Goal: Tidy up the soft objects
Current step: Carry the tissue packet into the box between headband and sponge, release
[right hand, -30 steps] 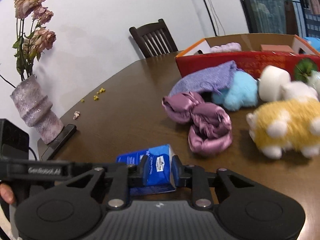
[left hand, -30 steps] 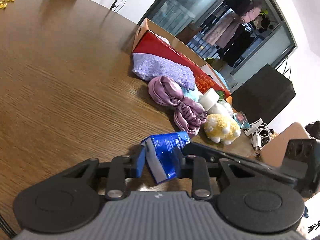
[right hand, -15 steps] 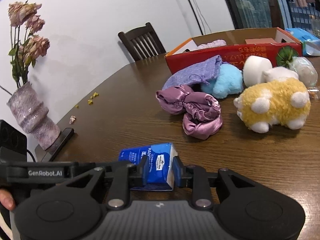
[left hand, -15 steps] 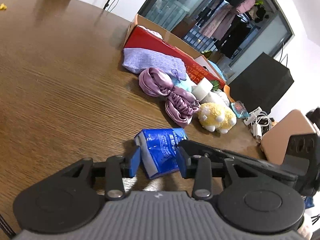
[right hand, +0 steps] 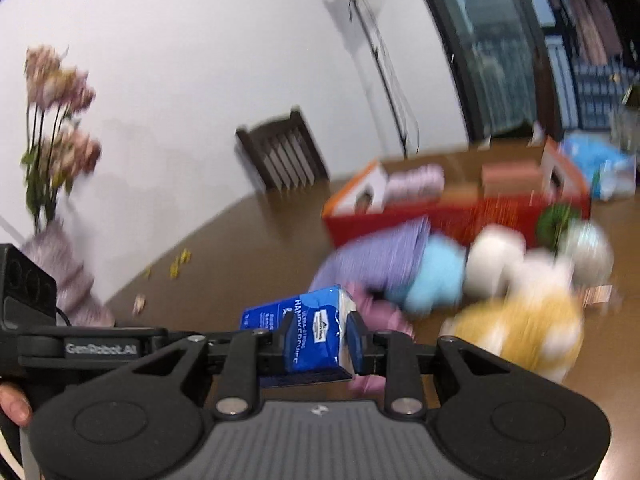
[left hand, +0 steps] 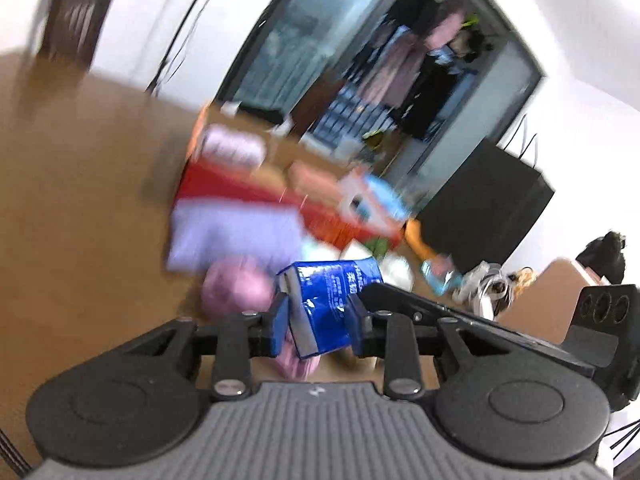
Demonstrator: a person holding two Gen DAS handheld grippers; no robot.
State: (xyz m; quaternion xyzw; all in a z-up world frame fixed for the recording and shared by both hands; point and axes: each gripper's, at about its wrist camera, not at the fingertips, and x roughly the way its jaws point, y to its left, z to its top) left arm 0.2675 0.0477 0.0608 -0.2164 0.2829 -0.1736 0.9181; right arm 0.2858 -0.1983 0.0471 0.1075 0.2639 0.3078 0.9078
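Both grippers are shut on one blue tissue pack [left hand: 328,300], held above the wooden table. My left gripper [left hand: 318,324] clamps one end; my right gripper [right hand: 320,338] clamps the other end of the pack [right hand: 308,328]. Ahead lie a lilac knitted cloth [left hand: 232,236], a mauve satin bundle [left hand: 236,292], a light-blue plush [right hand: 432,276], a white roll [right hand: 494,256] and a yellow plush sheep [right hand: 520,328]. Behind them stands the open red cardboard box [right hand: 460,212] with a lilac item [right hand: 416,180] inside. Both views are motion-blurred.
A vase of dried flowers [right hand: 56,240] stands at the table's left edge. A dark chair [right hand: 284,156] is at the far side. Yellow crumbs [right hand: 176,264] lie on the table. A black speaker [left hand: 484,208] and cables [left hand: 484,284] are at the right.
Both grippers have lifted the tissue pack off the table and carried it forward toward the pile and the red box. The views have tilted upward and blurred.
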